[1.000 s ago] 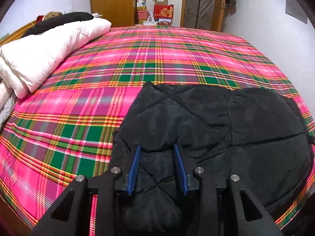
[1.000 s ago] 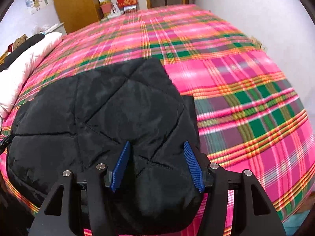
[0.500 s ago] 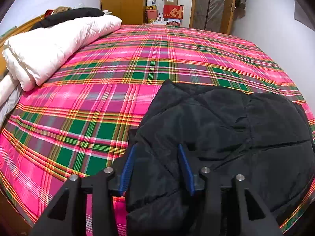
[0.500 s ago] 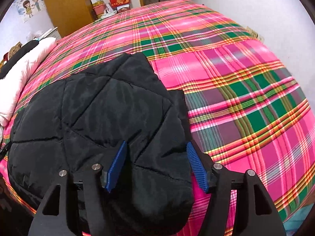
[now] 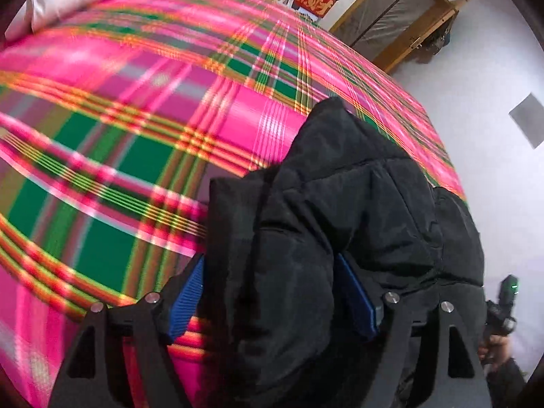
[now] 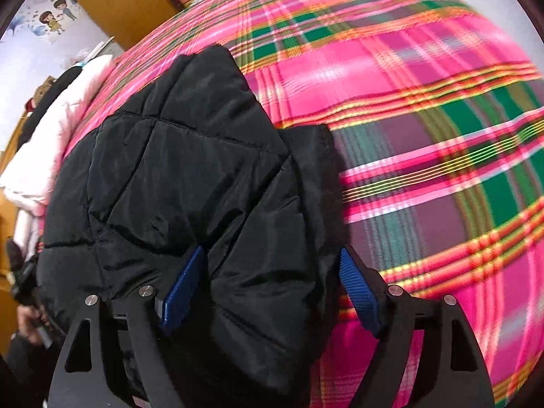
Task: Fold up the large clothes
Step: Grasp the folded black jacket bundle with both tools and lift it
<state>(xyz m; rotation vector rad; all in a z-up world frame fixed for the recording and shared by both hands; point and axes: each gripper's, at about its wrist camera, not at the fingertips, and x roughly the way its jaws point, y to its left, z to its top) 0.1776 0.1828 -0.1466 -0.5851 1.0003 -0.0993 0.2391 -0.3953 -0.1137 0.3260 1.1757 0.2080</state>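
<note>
Both cameras have dropped closer to the bed and tipped downward since the earlier frames, and both pairs of jaws have just been opening.

From the left wrist, the left gripper [image 5: 272, 292] stands with its blue pads spread wide. A bulge of the black quilted puffer jacket [image 5: 340, 210] sits between them; the left pad is clear of the fabric, while the right pad lies against or just behind a fold — no squeeze shows, so this reads as a release. The jacket lies bunched near the edge of the pink-and-green plaid bedsheet [image 5: 136, 156], its upper layer doubled over a lower one. At the lower right edge, the person's other hand and its tool are just visible.

From the right wrist, the right gripper [image 6: 272, 292] is likewise wide open, straddling the near right corner of the jacket [image 6: 190, 170]; the right pad is apart from the cloth, the left pad sunk beside a quilted ridge. Beyond, a white duvet [image 6: 61, 142] is piled at the bed's far left.

Judged from the layering, one fold has been laid down and let go — the bundle looks thick and uneven, so further folding or tidying probably remains.
</note>
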